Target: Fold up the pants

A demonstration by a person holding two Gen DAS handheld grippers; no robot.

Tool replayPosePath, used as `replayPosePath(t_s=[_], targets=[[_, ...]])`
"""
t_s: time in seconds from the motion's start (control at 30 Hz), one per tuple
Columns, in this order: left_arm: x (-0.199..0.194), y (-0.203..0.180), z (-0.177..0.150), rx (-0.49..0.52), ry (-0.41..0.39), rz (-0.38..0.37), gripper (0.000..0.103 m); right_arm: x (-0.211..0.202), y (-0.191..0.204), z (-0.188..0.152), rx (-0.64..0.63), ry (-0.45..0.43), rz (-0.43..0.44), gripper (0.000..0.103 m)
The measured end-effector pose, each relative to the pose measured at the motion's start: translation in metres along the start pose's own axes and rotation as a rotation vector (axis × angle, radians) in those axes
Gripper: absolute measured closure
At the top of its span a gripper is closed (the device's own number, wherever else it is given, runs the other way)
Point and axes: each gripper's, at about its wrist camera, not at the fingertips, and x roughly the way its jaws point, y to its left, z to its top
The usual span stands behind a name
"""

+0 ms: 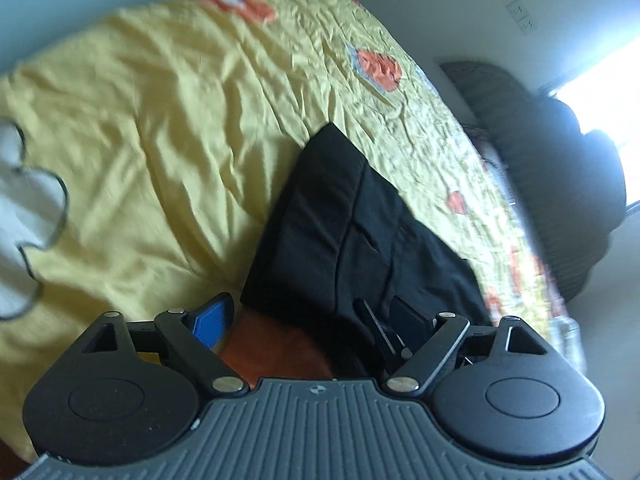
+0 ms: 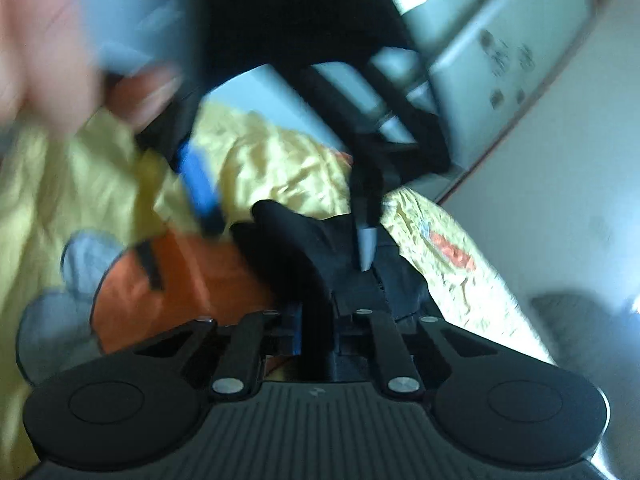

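Black pants (image 1: 340,220) lie folded into a compact block on a yellow bedspread (image 1: 160,140). In the left wrist view my left gripper (image 1: 304,316) stands open over the block's near edge. Its blue pad (image 1: 212,320) is off the cloth on the left and the other finger is over the black fabric. In the right wrist view the pants (image 2: 296,248) rise as a ridge into my right gripper (image 2: 316,320), which is shut on that fabric. The left gripper (image 2: 284,220) hangs blurred above them, held by a hand (image 2: 48,48).
The bedspread carries orange patches (image 1: 378,68) and a white, dark-edged patch (image 1: 24,200) at the left. A large orange patch (image 2: 192,272) lies beside the pants. A dark bulky pile (image 1: 540,160) sits past the bed's right edge, under a bright window.
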Motion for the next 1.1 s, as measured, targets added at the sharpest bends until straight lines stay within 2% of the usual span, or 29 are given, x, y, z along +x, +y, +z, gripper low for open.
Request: replayPosePath(t_s=[0.27, 0.43, 0.47, 0.5, 0.57, 0.63, 0.7, 0.73, 0.8, 0.87, 0.9, 0.97, 1.03, 1.1], targets=[[0.029, 0.010, 0.014, -0.194, 0.027, -0.224, 0.013, -0.004, -0.044, 0.004, 0.276, -0.026, 0.106, 0.091], [0.055, 0.012, 0.026, -0.294, 0.032, -0.296, 0.013, -0.008, -0.063, 0.002, 0.415, -0.032, 0.162, 0.091], [0.057, 0.013, 0.029, -0.306, 0.026, -0.300, 0.017, -0.009, -0.065, 0.001, 0.427, -0.033, 0.168, 0.091], [0.057, 0.013, 0.032, -0.303, 0.021, -0.301, 0.027, -0.010, -0.069, -0.001, 0.433, -0.024, 0.187, 0.090], [0.059, 0.010, 0.038, -0.278, 0.024, -0.277, 0.042, -0.013, -0.073, -0.002, 0.426, 0.005, 0.255, 0.090], [0.063, 0.009, 0.041, -0.263, 0.039, -0.254, 0.052, -0.026, -0.091, -0.004, 0.441, -0.030, 0.317, 0.089], [0.065, 0.008, 0.042, -0.226, 0.040, -0.221, 0.069, -0.036, -0.115, -0.009, 0.544, -0.069, 0.362, 0.089], [0.065, 0.008, 0.042, -0.208, 0.035, -0.200, 0.070, -0.035, -0.127, -0.013, 0.609, -0.074, 0.352, 0.089], [0.064, 0.006, 0.039, -0.180, 0.016, -0.176, 0.079, -0.023, -0.140, -0.018, 0.669, -0.030, 0.272, 0.089], [0.061, -0.001, 0.037, -0.133, -0.008, -0.144, 0.079, -0.003, -0.139, -0.024, 0.651, 0.073, 0.179, 0.089], [0.060, -0.004, 0.036, -0.106, -0.019, -0.123, 0.079, 0.010, -0.135, -0.028, 0.639, 0.126, 0.163, 0.089], [0.057, -0.014, 0.033, -0.043, -0.042, -0.079, 0.079, 0.029, -0.124, -0.036, 0.605, 0.197, 0.188, 0.089], [0.053, -0.027, 0.028, 0.026, -0.077, -0.031, 0.079, 0.027, -0.118, -0.033, 0.570, 0.171, 0.147, 0.089], [0.044, -0.043, 0.021, 0.105, -0.118, 0.010, 0.081, 0.018, -0.122, -0.027, 0.616, 0.113, 0.123, 0.089]])
